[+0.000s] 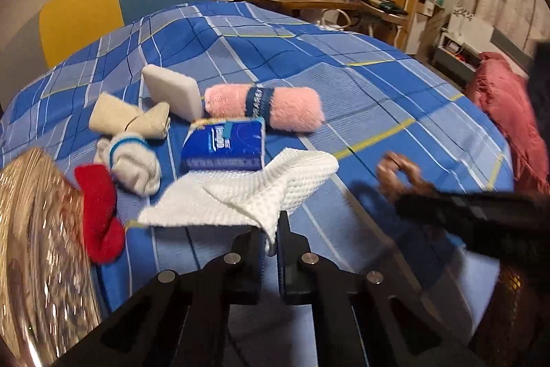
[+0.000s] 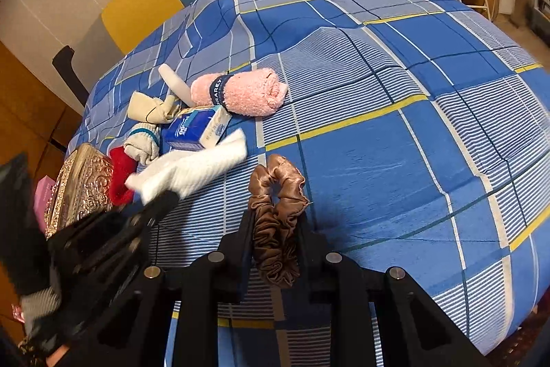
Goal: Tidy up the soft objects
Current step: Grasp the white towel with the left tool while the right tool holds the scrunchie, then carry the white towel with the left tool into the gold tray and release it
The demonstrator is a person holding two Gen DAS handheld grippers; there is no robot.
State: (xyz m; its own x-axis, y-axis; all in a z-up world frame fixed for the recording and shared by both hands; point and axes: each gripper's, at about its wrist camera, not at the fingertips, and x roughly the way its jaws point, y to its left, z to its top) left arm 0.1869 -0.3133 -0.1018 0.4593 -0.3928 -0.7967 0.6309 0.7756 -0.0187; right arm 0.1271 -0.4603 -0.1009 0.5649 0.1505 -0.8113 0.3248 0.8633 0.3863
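Several soft things lie clustered on the blue plaid bedsheet. Farthest left stands an ornate golden metal box, patterned with scrolls; from where I stand I cannot tell what is inside it. Touching its side is a red fuzzy sock, and just beside that a white rolled sock with a blue stripe. Behind these sits a beige knotted cloth, then a white rectangular sponge propped upright, and a blue pack of tissues in front of it. A pink fluffy rolled towel with a dark band lies behind the pack. A white waffle-weave cloth spreads forward from the tissues, and the left gripper has its jaws clenched on that cloth's near corner. Further right, apart from the pile, the right gripper is clamped around a brown satin scrunchie, which rests partly on the sheet. At the far right edge a pink fringed blanket hangs off the bed.
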